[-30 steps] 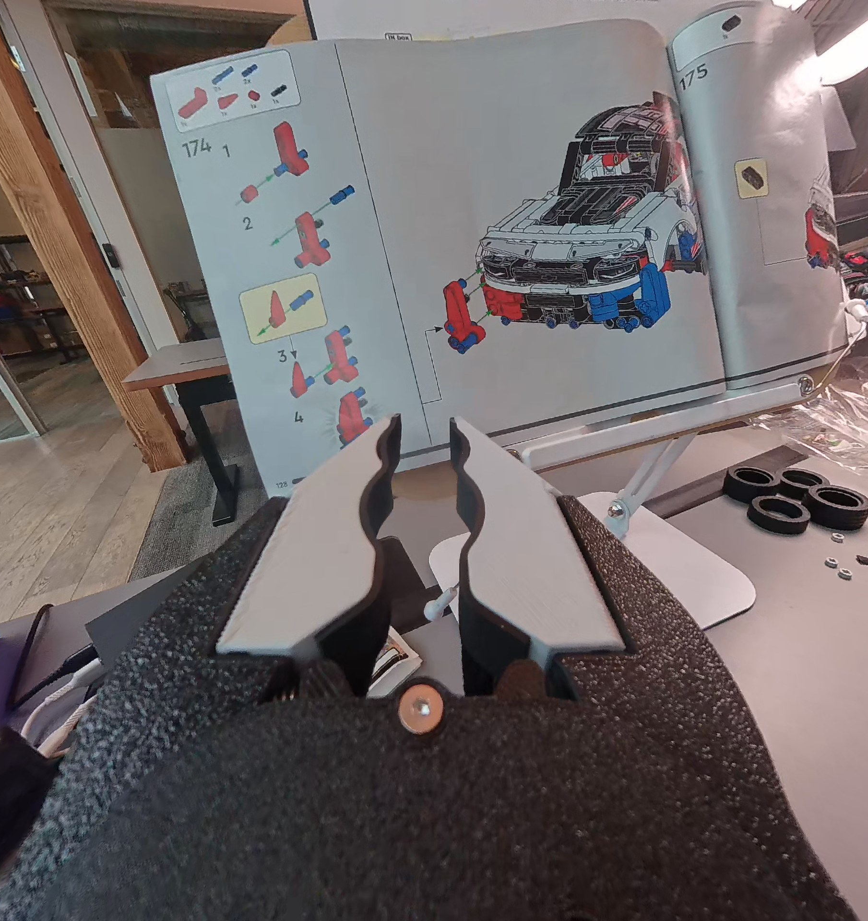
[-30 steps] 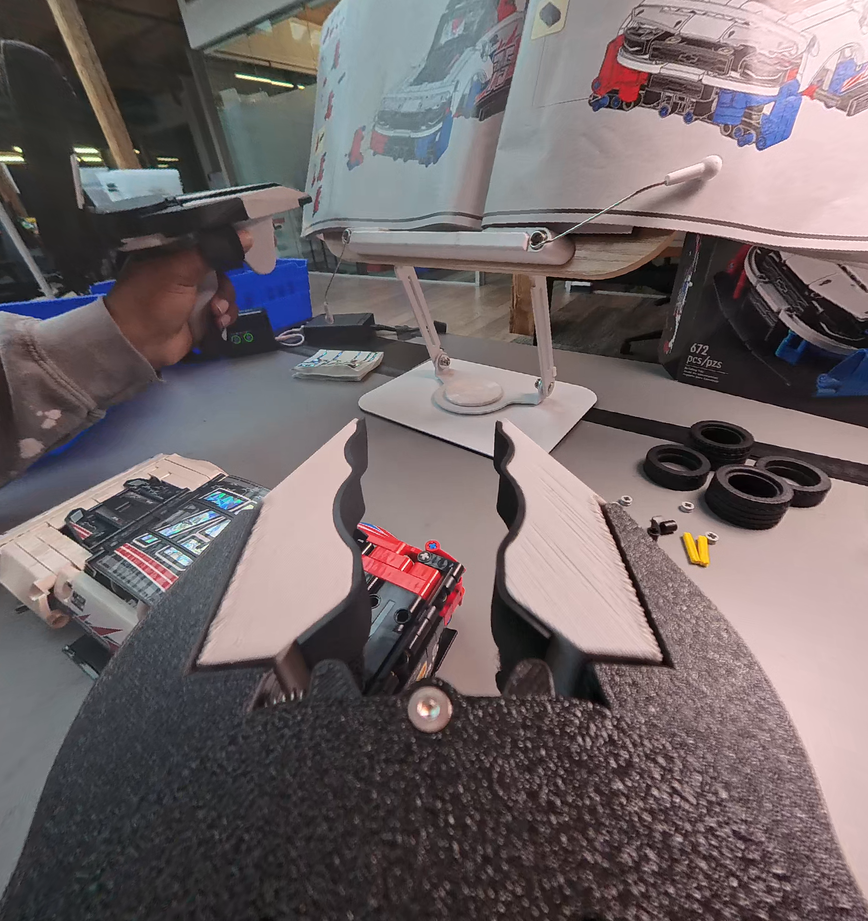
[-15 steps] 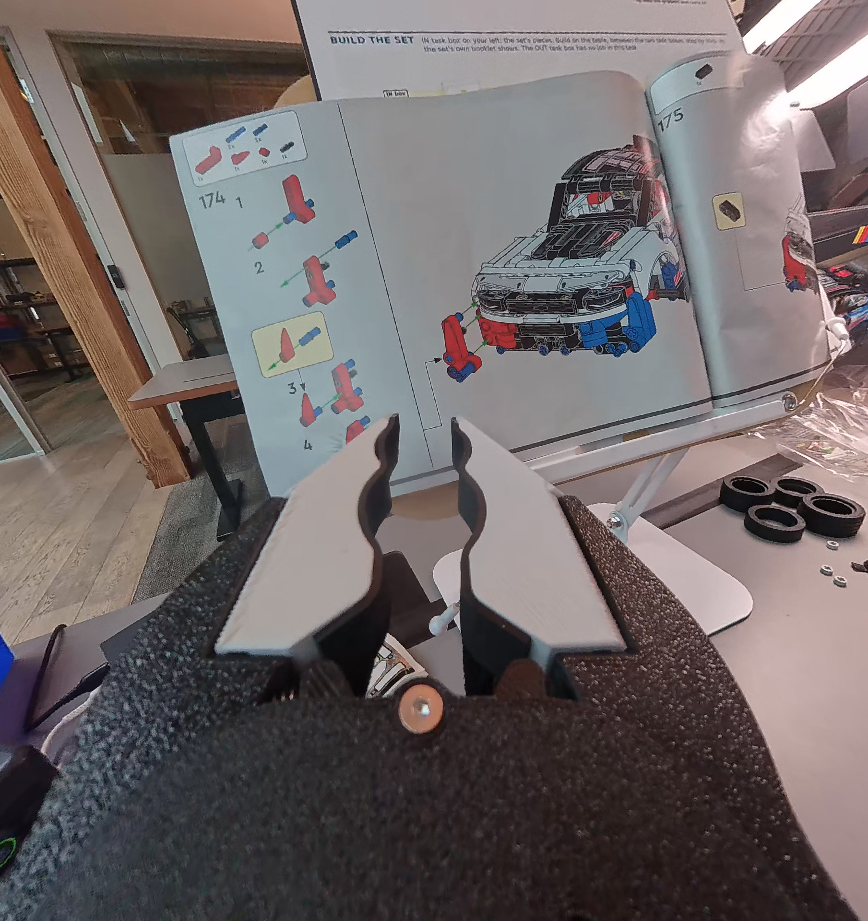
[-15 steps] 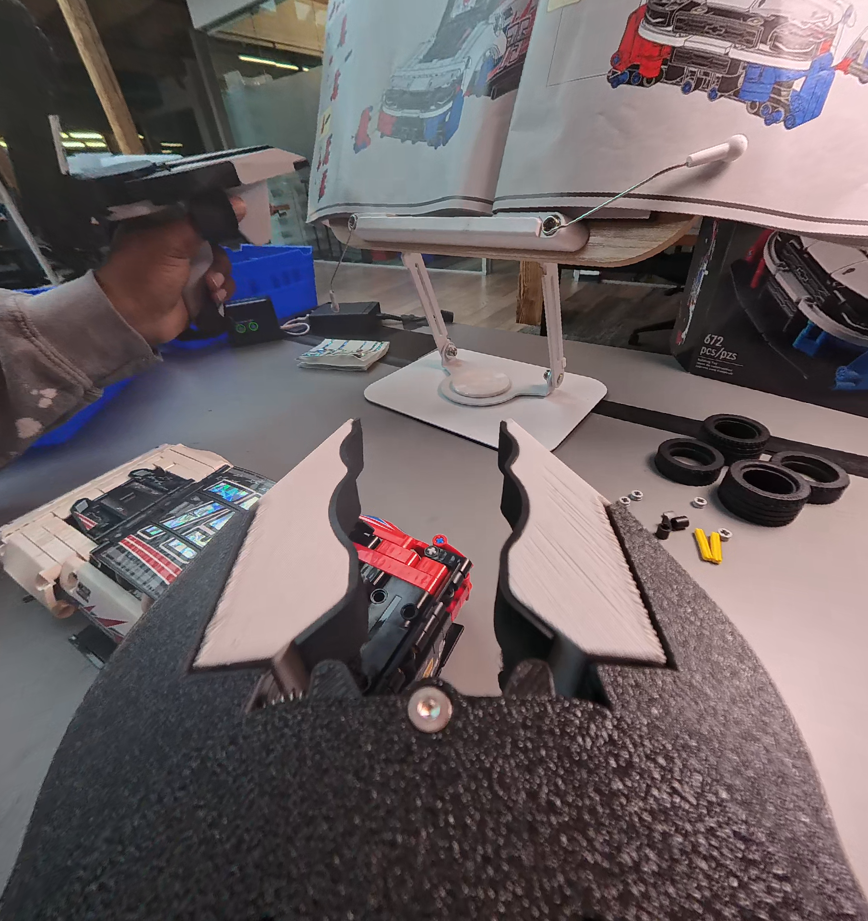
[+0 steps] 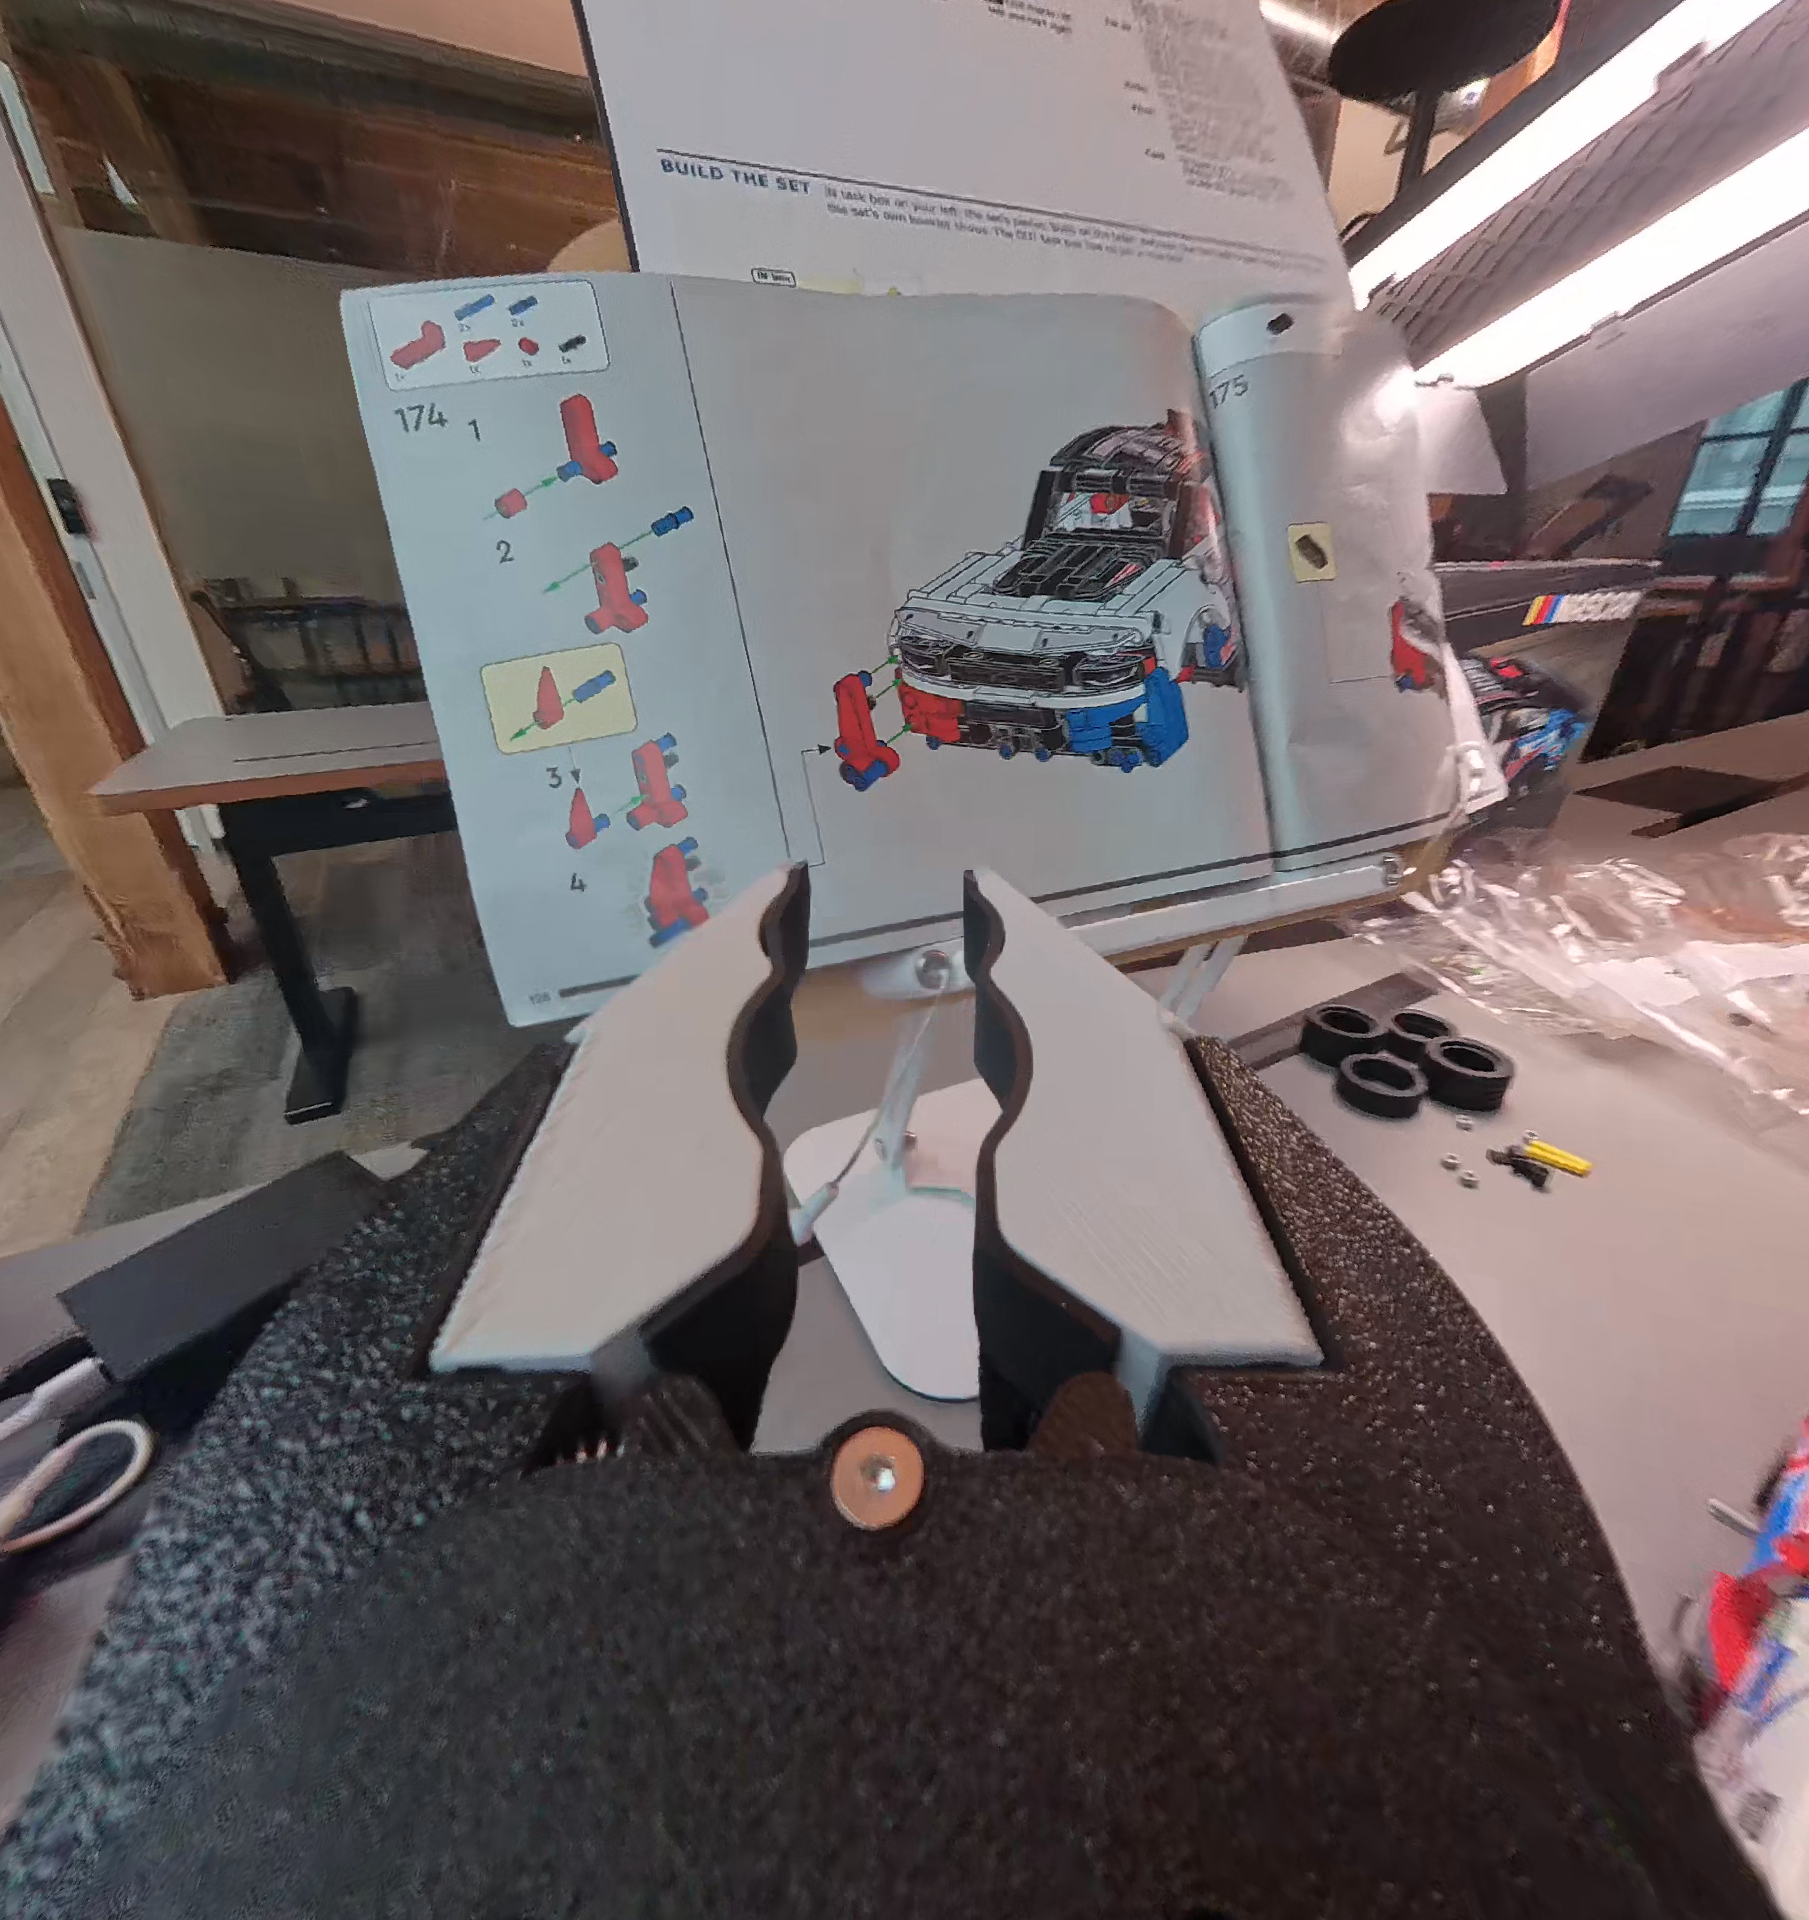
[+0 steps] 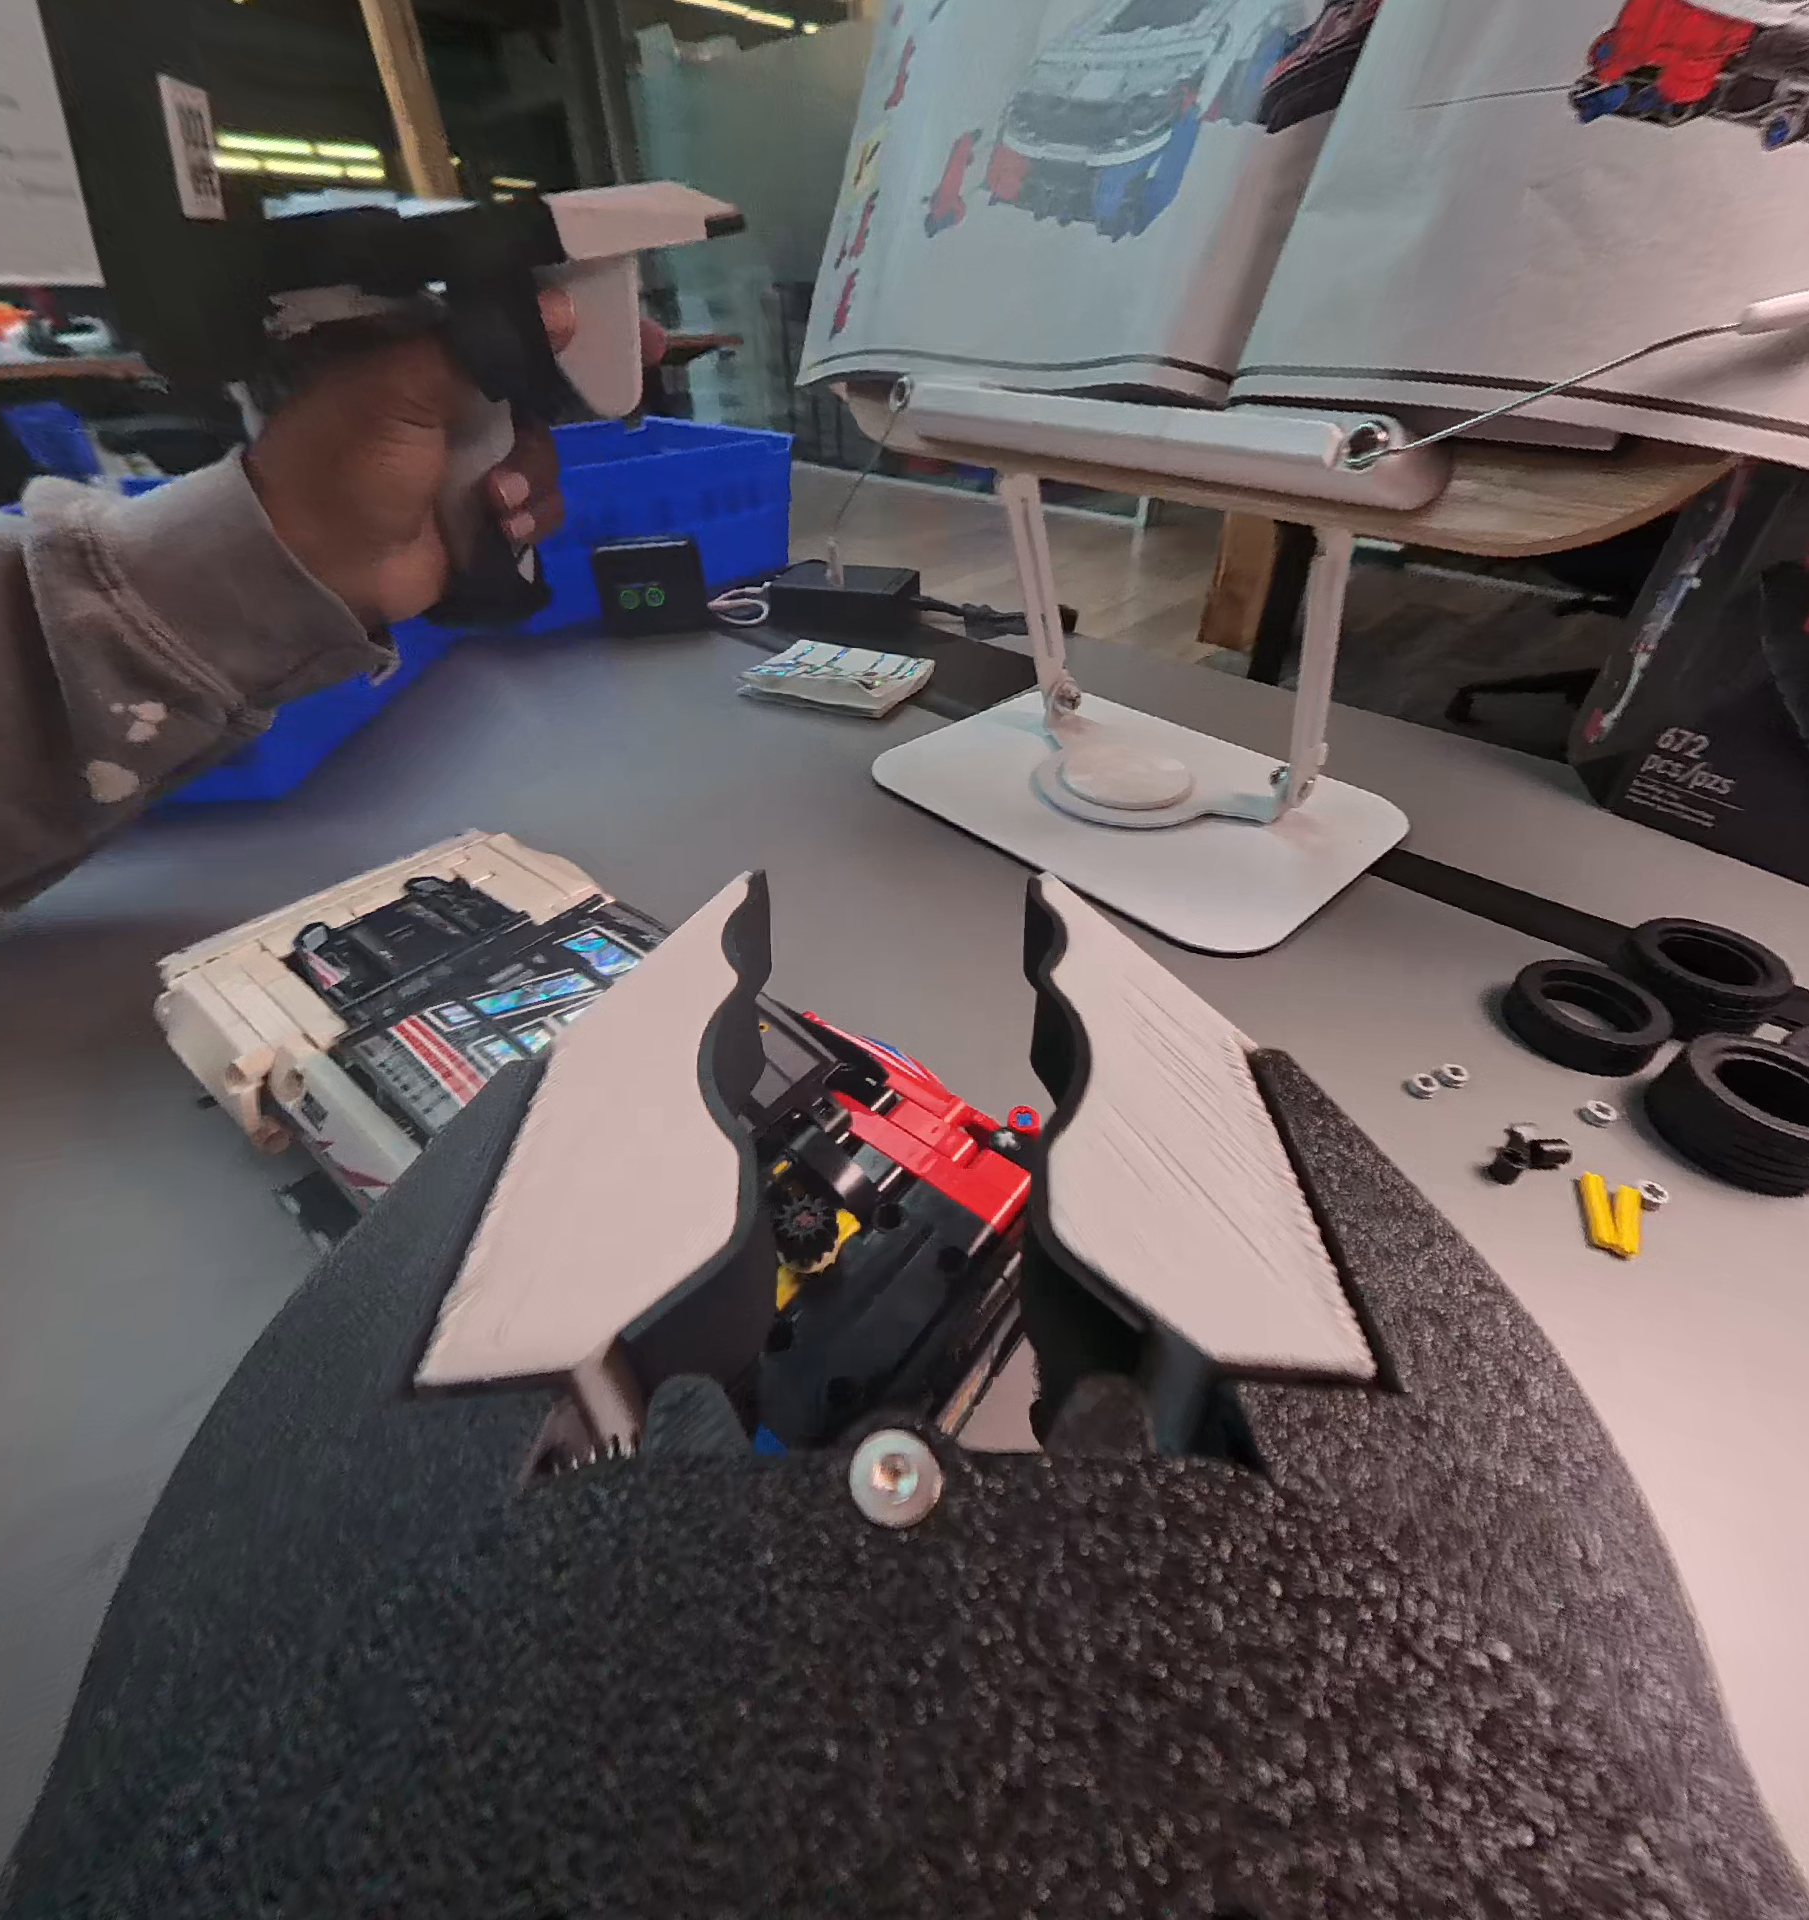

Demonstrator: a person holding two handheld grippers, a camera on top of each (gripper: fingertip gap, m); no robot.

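My left gripper (image 5: 884, 894) is open and empty, held in the air and facing the open instruction booklet (image 5: 983, 520) on its white stand (image 5: 910, 1278). In the right wrist view a hand holds it up at the far left (image 6: 609, 291). My right gripper (image 6: 895, 904) is open and empty, low over a brick-built car (image 6: 412, 997) in white, black and red that lies on the grey table (image 6: 671, 790). The car's red end (image 6: 931, 1143) shows between the jaws, with nothing gripped. The car's edge also shows blurred in the left wrist view (image 5: 1804, 1558).
Several black tyres (image 6: 1710, 1060), yellow pins (image 6: 1612, 1210) and small grey rings (image 6: 1435, 1081) lie to the right. The stand's base (image 6: 1139, 831) is ahead. A sticker sheet stack (image 6: 838, 675), a blue bin (image 6: 671, 499), a dark box (image 6: 1731, 707) and clear plastic bags (image 5: 1606, 935) ring the table. Tip to tip, the grippers are about 30 cm apart. From either gripper's tips it is about 25 cm to the stand's base (image 6: 1139, 831).
My left gripper has opened wider and swung right, so the stand base now shows between its jaws. My right gripper has come closer over the car's red end.
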